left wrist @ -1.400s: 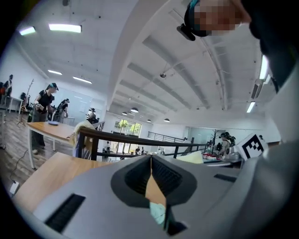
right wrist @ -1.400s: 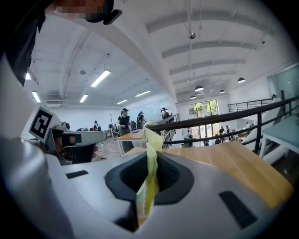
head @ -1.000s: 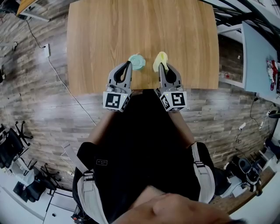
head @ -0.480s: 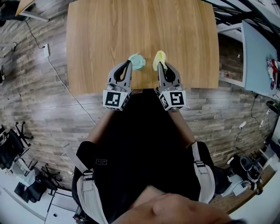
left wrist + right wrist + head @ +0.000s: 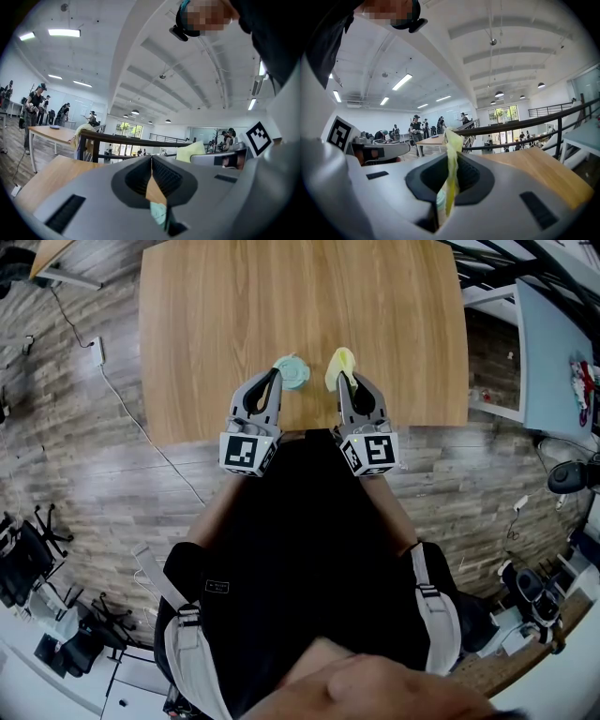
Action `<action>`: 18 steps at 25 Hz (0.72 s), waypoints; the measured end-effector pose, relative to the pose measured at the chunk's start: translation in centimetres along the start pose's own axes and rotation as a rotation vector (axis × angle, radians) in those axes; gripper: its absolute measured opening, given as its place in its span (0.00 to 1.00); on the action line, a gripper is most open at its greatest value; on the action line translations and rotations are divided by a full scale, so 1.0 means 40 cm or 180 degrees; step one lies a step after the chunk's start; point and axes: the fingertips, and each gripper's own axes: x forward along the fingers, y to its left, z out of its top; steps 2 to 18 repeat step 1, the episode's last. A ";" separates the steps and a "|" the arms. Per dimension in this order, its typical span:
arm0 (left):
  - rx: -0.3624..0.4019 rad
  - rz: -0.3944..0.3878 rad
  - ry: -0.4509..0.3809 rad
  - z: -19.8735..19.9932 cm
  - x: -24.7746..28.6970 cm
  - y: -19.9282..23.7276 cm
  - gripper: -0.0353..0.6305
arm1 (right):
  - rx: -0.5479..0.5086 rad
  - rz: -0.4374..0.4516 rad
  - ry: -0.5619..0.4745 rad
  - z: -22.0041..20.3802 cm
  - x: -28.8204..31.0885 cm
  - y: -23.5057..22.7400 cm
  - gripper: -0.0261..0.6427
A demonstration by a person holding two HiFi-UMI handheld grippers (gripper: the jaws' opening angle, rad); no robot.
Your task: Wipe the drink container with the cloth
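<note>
Head view: a wooden desk fills the upper part, and both grippers reach over its near edge. The pale green drink container stands on the desk, just beside the tip of the left gripper and between the two grippers. The right gripper has a yellow cloth sticking out past its tip.

Left gripper view: the jaws of the left gripper are pressed together at the tips with nothing caught there. Through the wedge-shaped gap behind them a patch of desk and part of the green container show. The yellow cloth appears off to the right.

Right gripper view: the jaws of the right gripper are clamped on the cloth, which stands up from between them as a narrow folded strip. The desk stretches away to the right.
</note>
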 end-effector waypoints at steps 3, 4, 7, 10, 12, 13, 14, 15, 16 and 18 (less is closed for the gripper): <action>0.0015 -0.0006 0.0000 0.001 0.001 0.000 0.09 | 0.0018 -0.0005 -0.0004 0.002 0.001 -0.001 0.10; 0.0015 -0.0006 0.0000 0.001 0.001 0.000 0.09 | 0.0018 -0.0005 -0.0004 0.002 0.001 -0.001 0.10; 0.0015 -0.0006 0.0000 0.001 0.001 0.000 0.09 | 0.0018 -0.0005 -0.0004 0.002 0.001 -0.001 0.10; 0.0015 -0.0006 0.0000 0.001 0.001 0.000 0.09 | 0.0018 -0.0005 -0.0004 0.002 0.001 -0.001 0.10; 0.0015 -0.0006 0.0000 0.001 0.001 0.000 0.09 | 0.0018 -0.0005 -0.0004 0.002 0.001 -0.001 0.10; 0.0015 -0.0006 0.0000 0.001 0.001 0.000 0.09 | 0.0018 -0.0005 -0.0004 0.002 0.001 -0.001 0.10; 0.0015 -0.0006 0.0000 0.001 0.001 0.000 0.09 | 0.0018 -0.0005 -0.0004 0.002 0.001 -0.001 0.10; 0.0015 -0.0006 0.0000 0.001 0.001 0.000 0.09 | 0.0018 -0.0005 -0.0004 0.002 0.001 -0.001 0.10; 0.0015 -0.0006 0.0000 0.001 0.001 0.000 0.09 | 0.0018 -0.0005 -0.0004 0.002 0.001 -0.001 0.10; 0.0015 -0.0006 0.0000 0.001 0.001 0.000 0.09 | 0.0018 -0.0005 -0.0004 0.002 0.001 -0.001 0.10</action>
